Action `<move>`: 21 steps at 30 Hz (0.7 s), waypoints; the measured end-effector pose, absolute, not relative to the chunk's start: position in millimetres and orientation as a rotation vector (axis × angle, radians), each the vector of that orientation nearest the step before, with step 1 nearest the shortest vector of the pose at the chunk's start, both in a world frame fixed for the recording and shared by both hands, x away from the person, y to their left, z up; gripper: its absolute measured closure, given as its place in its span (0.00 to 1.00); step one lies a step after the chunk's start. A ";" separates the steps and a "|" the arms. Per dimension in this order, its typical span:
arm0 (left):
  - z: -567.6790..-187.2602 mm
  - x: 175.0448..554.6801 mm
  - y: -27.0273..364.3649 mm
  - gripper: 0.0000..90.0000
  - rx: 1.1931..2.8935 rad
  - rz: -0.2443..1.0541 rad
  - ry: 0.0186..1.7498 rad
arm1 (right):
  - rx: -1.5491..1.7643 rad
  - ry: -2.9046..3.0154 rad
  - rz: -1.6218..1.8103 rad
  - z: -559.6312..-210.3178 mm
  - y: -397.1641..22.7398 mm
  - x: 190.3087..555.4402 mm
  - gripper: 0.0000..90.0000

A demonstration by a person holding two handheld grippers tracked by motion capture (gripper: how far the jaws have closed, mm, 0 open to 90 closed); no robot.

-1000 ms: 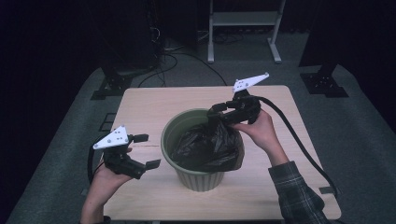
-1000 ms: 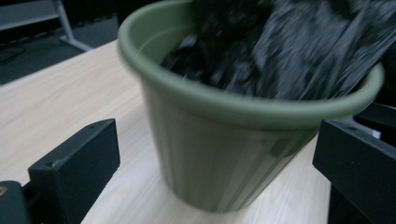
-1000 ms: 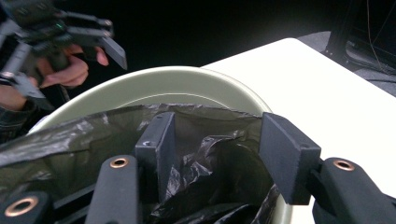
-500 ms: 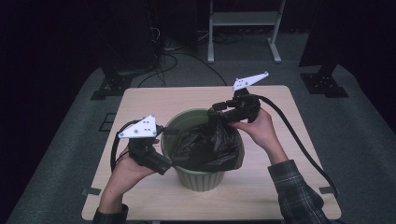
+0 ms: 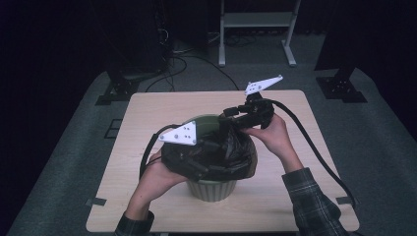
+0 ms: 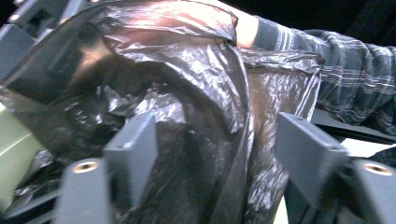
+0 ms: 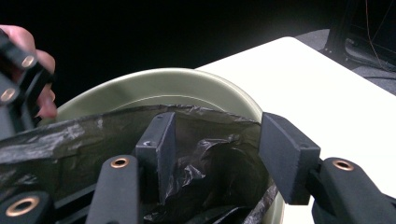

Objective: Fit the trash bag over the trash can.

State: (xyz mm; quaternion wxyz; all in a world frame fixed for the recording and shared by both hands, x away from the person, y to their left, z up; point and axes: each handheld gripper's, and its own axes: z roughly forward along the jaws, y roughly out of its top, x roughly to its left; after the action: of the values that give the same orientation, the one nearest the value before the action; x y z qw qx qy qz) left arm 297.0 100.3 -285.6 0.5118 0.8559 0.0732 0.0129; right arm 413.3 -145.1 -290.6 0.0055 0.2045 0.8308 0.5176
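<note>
High view: both grippers [image 5: 206, 152] [image 5: 235, 114] at bag [image 5: 231, 152].

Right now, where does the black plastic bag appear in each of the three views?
High view: the black plastic bag lies bunched at the picture's centre, over the green bin.
Left gripper view: the bag spreads across most of the picture, between the two jaws.
Right gripper view: the bag is in the lower left, inside the bin's rim.
Shared landmark: the green bin.
</note>
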 end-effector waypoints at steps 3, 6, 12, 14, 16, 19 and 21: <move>-284.9 298.9 98.4 0.62 2.086 0.020 0.179 | 0.641 2.601 1.617 -289.7 -146.0 412.5 0.50; -284.6 301.3 100.6 0.87 2.097 0.023 0.189 | 0.636 2.600 1.611 -287.9 -147.5 410.6 0.50; -280.8 307.9 119.2 1.00 2.060 0.061 0.234 | 0.628 2.589 1.605 -283.2 -153.1 406.2 0.50; -277.8 311.2 128.9 1.00 2.042 0.081 0.250 | 0.626 2.587 1.592 -281.5 -155.5 404.2 0.49; -274.7 314.4 139.3 1.00 2.017 0.084 0.266 | 0.618 2.586 1.573 -278.6 -158.6 400.6 0.48; -271.1 319.1 151.3 1.00 2.001 0.101 0.282 | 0.603 2.582 1.555 -274.3 -162.9 395.5 0.48; -269.7 322.2 159.0 1.00 1.993 0.105 0.297 | 0.606 2.565 1.573 -271.6 -169.5 392.2 0.48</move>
State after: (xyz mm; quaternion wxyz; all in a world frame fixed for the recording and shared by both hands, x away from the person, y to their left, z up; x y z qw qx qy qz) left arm 322.2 159.0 -269.7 0.5329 0.8358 0.1247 0.0438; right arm 392.2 -169.5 -271.6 0.0361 0.1974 0.8351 0.5122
